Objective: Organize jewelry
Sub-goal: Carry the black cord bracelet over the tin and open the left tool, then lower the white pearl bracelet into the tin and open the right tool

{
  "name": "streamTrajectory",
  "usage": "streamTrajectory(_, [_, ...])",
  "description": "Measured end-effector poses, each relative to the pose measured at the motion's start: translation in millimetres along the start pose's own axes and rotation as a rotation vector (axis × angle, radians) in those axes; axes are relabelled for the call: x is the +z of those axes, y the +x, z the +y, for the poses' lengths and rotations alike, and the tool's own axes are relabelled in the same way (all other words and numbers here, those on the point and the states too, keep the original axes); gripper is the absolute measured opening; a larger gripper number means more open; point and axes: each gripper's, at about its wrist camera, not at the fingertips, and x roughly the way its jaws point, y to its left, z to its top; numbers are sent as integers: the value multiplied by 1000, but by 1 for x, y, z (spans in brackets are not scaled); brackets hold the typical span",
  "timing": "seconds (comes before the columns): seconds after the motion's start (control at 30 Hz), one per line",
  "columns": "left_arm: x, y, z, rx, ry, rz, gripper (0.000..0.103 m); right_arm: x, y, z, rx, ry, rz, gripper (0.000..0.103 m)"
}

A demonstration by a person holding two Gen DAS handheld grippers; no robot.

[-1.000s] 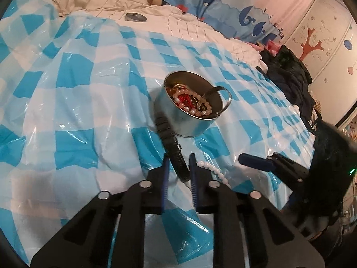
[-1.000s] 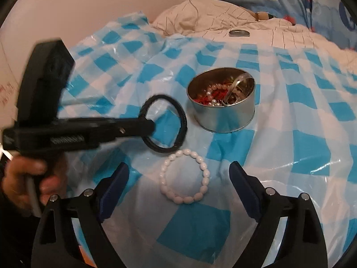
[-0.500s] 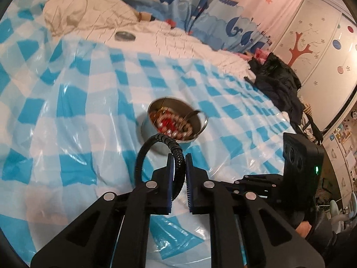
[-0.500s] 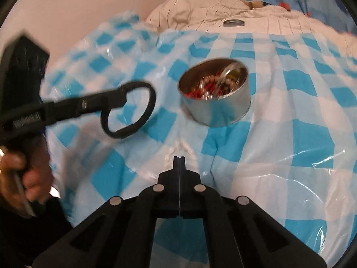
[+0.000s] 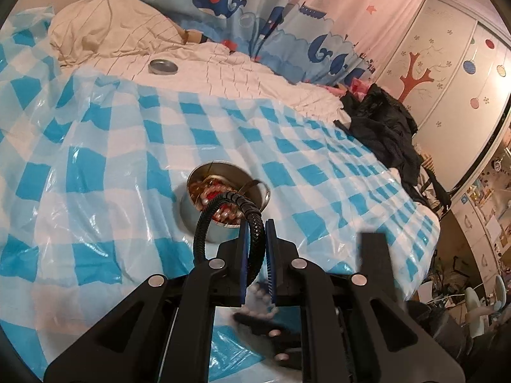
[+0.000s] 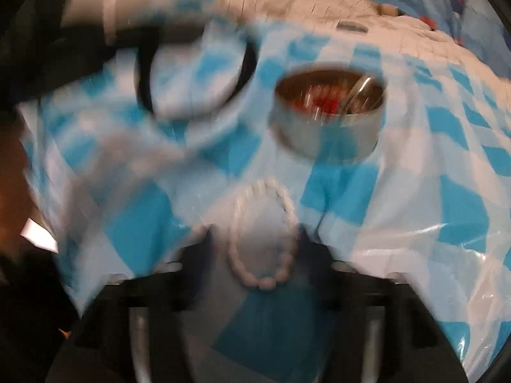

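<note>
The left gripper [image 5: 255, 242] is clamped on a black ring [image 5: 223, 220], held up before the tin [image 5: 204, 220] at 12 o'clock. The right gripper [image 6: 255, 249] has just been opening; its jaws stand apart around the white bead bracelet [image 6: 262, 233] lying on the checked sheet [image 6: 447, 191], pads blurred. The tin's lid [image 5: 163, 66] lies farther off at 11 o'clock.

A black ribbed bangle [image 5: 220, 220] is clamped between the blue pads of the left gripper [image 5: 255, 249] and is held above the blue-and-white checked plastic sheet [image 5: 95, 166]. Behind the raised ring a round metal tin [image 5: 194, 204] is seen on the sheet, filled with pearl and red beads. Below the jaws a white bead bracelet [image 5: 260, 296] is glimpsed beside the blurred right gripper [image 5: 319, 303]. A tin lid [image 5: 163, 66] is set on the cream bedding [image 5: 242, 73] farther back
</note>
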Motion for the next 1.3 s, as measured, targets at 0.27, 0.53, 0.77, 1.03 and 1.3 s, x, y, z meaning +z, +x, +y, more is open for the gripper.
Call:
streamTrajectory(0.27, [28, 1, -19, -114, -5, -110, 9, 0, -17, -34, 194, 198, -37, 8])
streamTrajectory(0.53, [29, 55, 14, -57, -172, -38, 9, 4, -49, -64, 338, 343, -136, 8])
streamTrajectory(0.77, [23, 55, 28, -2, -190, -15, 19, 26, -80, -85, 389, 413, -260, 8])
streamTrajectory(1.03, [19, 27, 44, 13, -223, -46, 30, 79, -41, -119, 377, 464, -301, 8])
streamTrajectory(1.3, [17, 12, 46, 5, -220, -59, 36, 85, 16, -139, 338, 525, -230, 10])
